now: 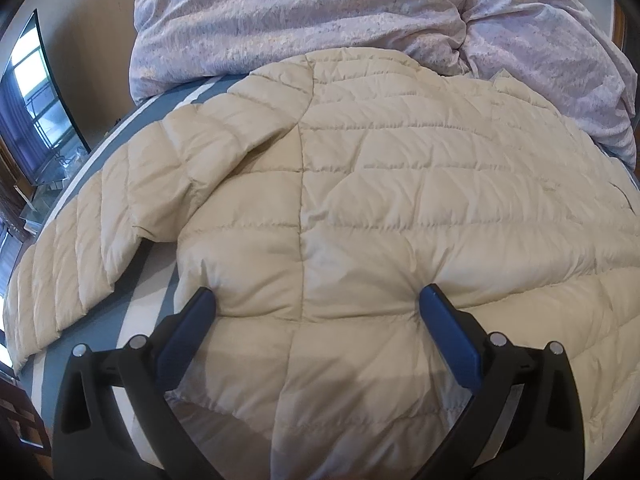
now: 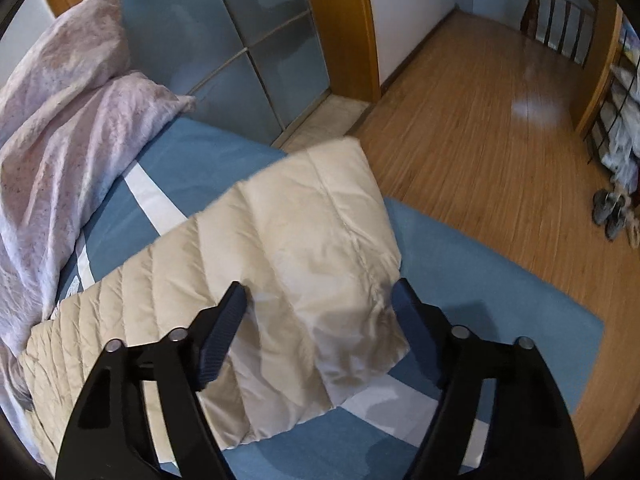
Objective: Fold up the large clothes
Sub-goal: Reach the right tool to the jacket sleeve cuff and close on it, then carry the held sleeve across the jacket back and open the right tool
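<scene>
1. Your left gripper (image 1: 318, 306): jaws spread wide, tips pressed into the cream puffer jacket (image 1: 360, 200), bunching its body between them; not yet pinched, likely set to gather a fold.
2. Your right gripper (image 2: 320, 300): jaws apart, straddling the sleeve (image 2: 312, 216) near its cuff; whether the pads press the fabric cannot be told.
3. The jacket: lies flat on the blue striped bed (image 2: 500, 280), sleeves out to the sides for folding inward.
4. Lilac duvet (image 1: 300, 12): heaped beyond, leaving the jacket room.
5. Wooden floor (image 2: 480, 100): farthest.
</scene>
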{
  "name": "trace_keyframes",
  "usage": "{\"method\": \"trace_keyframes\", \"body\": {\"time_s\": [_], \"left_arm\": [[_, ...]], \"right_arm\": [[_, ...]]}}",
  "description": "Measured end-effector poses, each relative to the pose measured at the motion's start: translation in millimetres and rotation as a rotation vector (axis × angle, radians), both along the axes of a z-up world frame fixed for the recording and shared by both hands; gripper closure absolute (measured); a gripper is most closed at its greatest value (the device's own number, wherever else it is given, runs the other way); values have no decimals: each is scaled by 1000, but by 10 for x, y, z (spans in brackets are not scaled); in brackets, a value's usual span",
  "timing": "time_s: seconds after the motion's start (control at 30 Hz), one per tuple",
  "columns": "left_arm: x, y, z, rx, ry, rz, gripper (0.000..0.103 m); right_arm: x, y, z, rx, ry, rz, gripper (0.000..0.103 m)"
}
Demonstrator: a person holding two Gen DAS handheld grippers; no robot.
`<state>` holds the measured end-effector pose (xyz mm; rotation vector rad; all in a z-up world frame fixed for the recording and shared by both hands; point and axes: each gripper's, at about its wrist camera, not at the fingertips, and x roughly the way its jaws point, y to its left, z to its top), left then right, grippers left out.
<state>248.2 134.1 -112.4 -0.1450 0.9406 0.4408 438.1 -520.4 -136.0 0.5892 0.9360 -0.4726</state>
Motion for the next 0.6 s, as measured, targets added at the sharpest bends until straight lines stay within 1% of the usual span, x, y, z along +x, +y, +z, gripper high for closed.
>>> {"method": "trace_keyframes", "body": {"time_s": [0.03,0.1,0.17,0.2,0.23,0.27,0.33,0.43,0.5,0.6], "left_arm": [[4,-3,-5,-1,3,-1,2],[9,1,-13,-5,6,-2,2],[11,13,-21,-15,7,-3,2],[11,21,-22,-19,7,-3,2],[11,26,-23,-23,6,-2,2],[10,33,-27,-29,5,-2,2],[10,43,-30,-39,3,-1,2],[9,49,-32,-45,2,-2,2],[11,52,-31,-47,1,-2,2],[12,51,-30,-46,1,-2,2]], "right_arm": [[-27,-7,3,-13,-12,-8,35],[-73,-6,6,-40,-14,-10,42],[-62,32,0,-81,-4,0,60],[-66,49,1,-89,-11,16,65],[-65,45,4,-80,-19,26,76],[-69,50,7,-69,-24,30,84],[-65,88,43,-64,-32,35,93],[-39,286,186,-134,-43,55,95],[-11,568,382,-194,-83,109,95],[30,958,617,-215,-142,202,95]]}}
